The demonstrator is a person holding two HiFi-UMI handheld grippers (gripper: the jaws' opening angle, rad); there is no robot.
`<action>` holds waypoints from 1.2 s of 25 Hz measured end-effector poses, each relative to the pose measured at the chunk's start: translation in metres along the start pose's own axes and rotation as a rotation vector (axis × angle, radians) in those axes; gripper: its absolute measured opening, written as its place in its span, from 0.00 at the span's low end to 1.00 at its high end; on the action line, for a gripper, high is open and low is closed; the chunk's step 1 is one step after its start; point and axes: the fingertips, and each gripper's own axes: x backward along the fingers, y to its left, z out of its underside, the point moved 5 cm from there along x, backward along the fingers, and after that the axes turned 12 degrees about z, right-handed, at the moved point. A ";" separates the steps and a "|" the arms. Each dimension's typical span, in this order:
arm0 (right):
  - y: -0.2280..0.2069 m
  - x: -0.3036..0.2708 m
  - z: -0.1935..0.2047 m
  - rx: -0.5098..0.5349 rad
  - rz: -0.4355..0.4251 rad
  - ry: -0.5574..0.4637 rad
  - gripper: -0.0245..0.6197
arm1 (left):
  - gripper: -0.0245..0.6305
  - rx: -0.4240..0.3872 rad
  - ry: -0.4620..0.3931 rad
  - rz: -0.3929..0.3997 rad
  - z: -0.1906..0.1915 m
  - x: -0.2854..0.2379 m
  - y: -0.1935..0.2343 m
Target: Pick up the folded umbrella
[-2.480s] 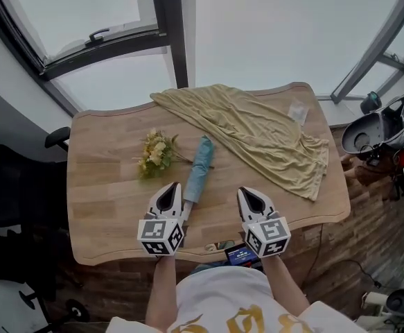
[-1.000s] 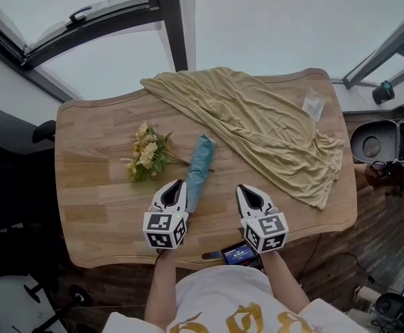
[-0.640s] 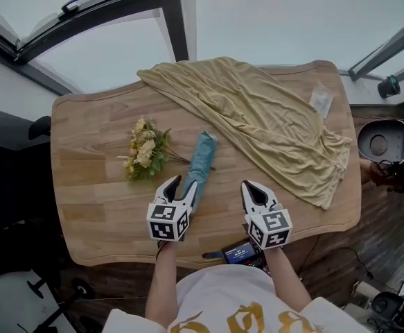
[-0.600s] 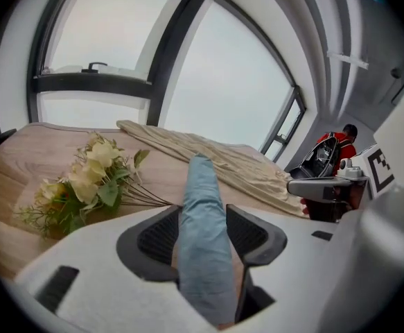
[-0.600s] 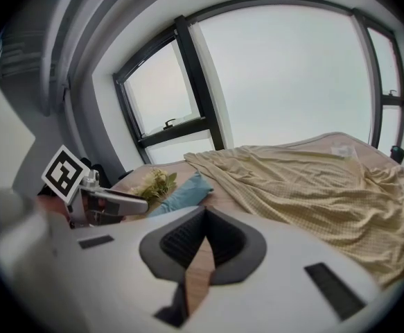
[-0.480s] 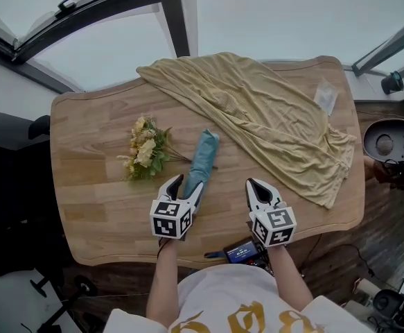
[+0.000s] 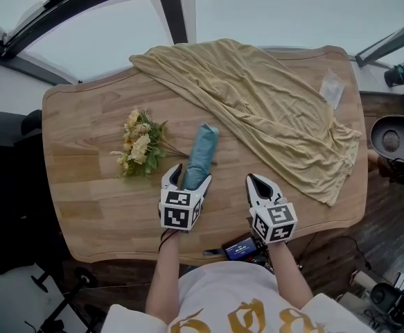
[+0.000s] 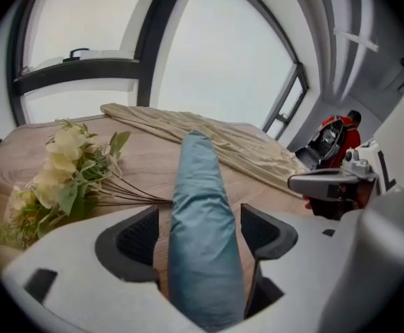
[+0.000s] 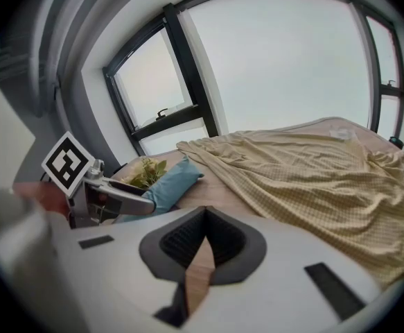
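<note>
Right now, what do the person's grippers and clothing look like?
Both the left gripper and the right gripper are white shells with black-rimmed tapered jaws, dark ribbed pads, and a rear cube bearing black square markers. The person wears a white top with gold print; the forearms are uncovered.

- Head view: high up, steeply down, whole table (image 7: 77, 186).
- Left gripper view: low, v. close, faces far along umbrella (image 8: 198, 227).
- Right gripper view: low, faces far-left; shares umbrella, cloth (image 9: 312, 179) w/ left.

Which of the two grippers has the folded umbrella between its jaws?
The left gripper: its jaws have just been opening and now stand astride the blue folded umbrella, not pressing on it. The right gripper is shut and empty.
</note>
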 end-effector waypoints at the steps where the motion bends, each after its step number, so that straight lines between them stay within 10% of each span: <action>1: -0.001 -0.001 0.001 0.006 0.002 0.003 0.05 | 0.58 -0.037 0.030 0.001 0.001 -0.004 -0.001; 30: -0.006 -0.007 0.008 0.008 0.008 0.027 0.05 | 0.52 -0.023 0.089 -0.016 0.021 -0.033 -0.005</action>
